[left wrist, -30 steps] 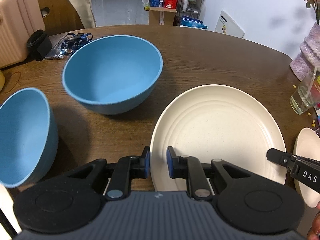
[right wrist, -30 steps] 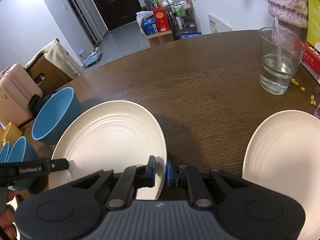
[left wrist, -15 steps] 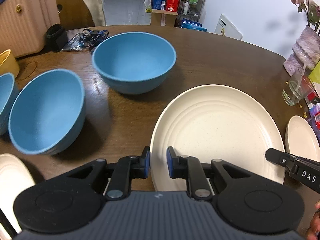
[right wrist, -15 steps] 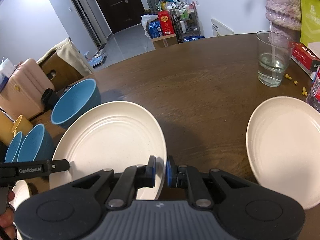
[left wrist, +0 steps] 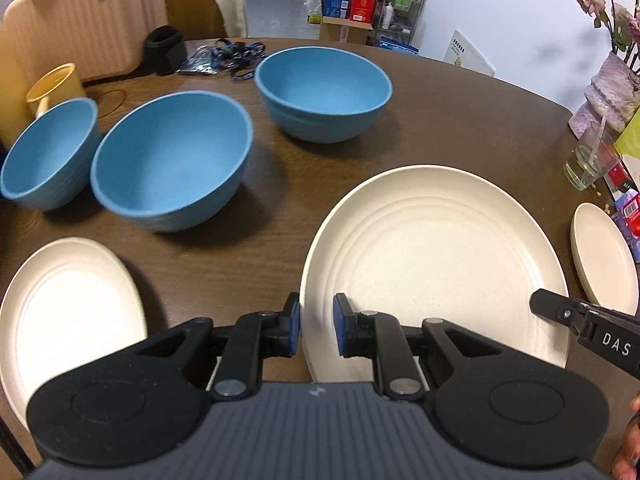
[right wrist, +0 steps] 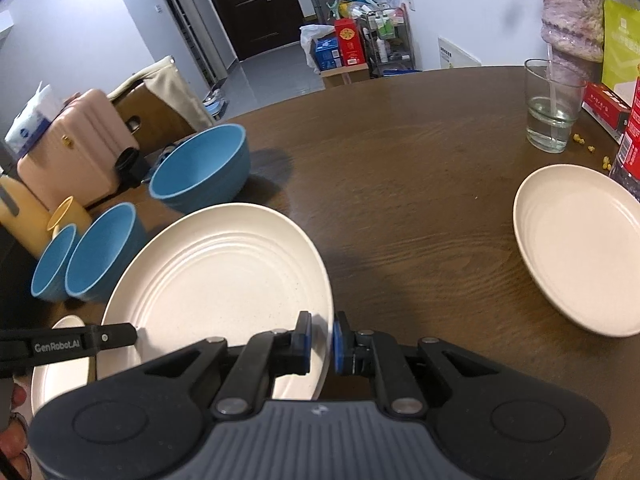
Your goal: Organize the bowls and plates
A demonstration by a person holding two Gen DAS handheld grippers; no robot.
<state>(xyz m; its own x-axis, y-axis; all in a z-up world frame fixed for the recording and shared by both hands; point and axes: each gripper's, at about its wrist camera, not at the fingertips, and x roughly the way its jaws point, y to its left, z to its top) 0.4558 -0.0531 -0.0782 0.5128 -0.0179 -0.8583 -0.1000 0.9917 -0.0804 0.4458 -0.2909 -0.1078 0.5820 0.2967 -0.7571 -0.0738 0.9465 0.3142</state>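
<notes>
A large cream plate (left wrist: 432,264) hangs above the dark wooden table (left wrist: 440,120), gripped at two edges. My left gripper (left wrist: 317,322) is shut on its left rim. My right gripper (right wrist: 322,336) is shut on the right rim of the same plate (right wrist: 216,280). Three blue bowls stand left of it: a far one (left wrist: 324,88), a middle one (left wrist: 172,160) and a smaller one (left wrist: 48,152). Another cream plate (left wrist: 68,304) lies on the table at the near left. A third cream plate (right wrist: 580,248) lies at the right.
A glass of water (right wrist: 552,108), a vase (right wrist: 568,16), red boxes (right wrist: 604,104) and yellow crumbs sit at the table's right edge. A yellow cup (left wrist: 56,84), a black pouch (left wrist: 164,48) and lanyards (left wrist: 232,54) are at the far left. A pink suitcase (left wrist: 80,16) stands beyond.
Both grippers have carried the large plate leftward across the table. The bowls slid right in view, the near-left plate came into sight, and the right-hand plate fell farther away.
</notes>
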